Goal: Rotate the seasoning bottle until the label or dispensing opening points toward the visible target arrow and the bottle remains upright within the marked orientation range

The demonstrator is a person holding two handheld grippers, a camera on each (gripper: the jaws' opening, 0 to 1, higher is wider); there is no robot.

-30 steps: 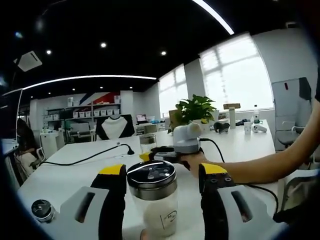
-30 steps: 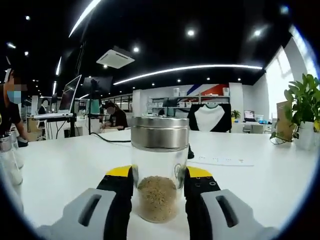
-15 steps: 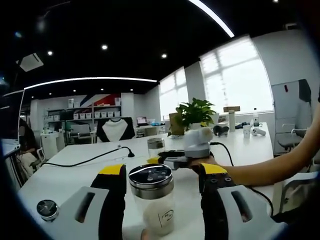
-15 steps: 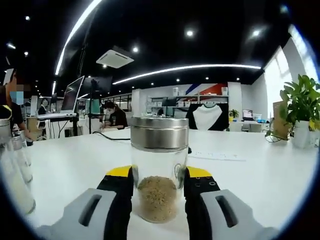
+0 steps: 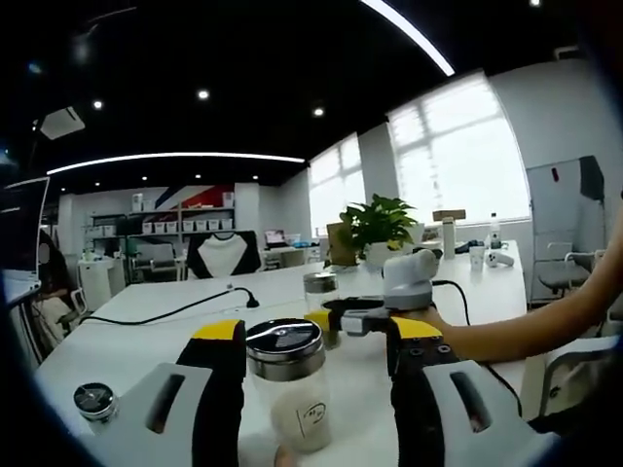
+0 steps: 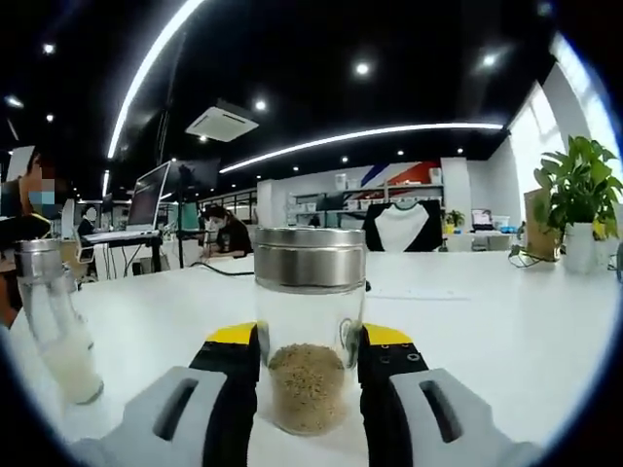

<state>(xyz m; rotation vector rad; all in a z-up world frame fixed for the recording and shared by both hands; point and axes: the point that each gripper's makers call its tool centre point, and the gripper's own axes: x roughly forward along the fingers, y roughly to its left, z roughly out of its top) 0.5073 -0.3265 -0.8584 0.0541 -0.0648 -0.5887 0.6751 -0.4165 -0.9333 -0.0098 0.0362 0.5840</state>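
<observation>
- Seasoning bottle with brown granules [image 6: 310,341] is seen upright on the white table [image 6: 487,331] in the right gripper view, its steel cap level and its glass body set between the yellow-tipped jaws of the right gripper [image 6: 310,365], which are closed against its sides.
- Against the frame of a second ago, the background behind this bottle has slid sideways while the bottle has kept its place between the jaws; this is read as the gripper and bottle turning together, so the rotation is judged to be under way.
- No label, opening or target arrow can be made out on this bottle from here, so how much turn is left cannot be told.
- A second bottle, of pale powder [image 5: 289,389], with a small printed label, is seen between the jaws of the left gripper [image 5: 311,375]; gaps appear to be left on both sides, so that gripper is taken as released, though the fisheye view is poor.
- In the left gripper view the right gripper and its bottle [image 5: 321,306] have shifted rightward across the table, with the person's hand [image 5: 438,321] behind them.
- A loose round cap [image 5: 93,399] lies on the table to the left, and a black cable [image 5: 165,306] runs farther back.
</observation>
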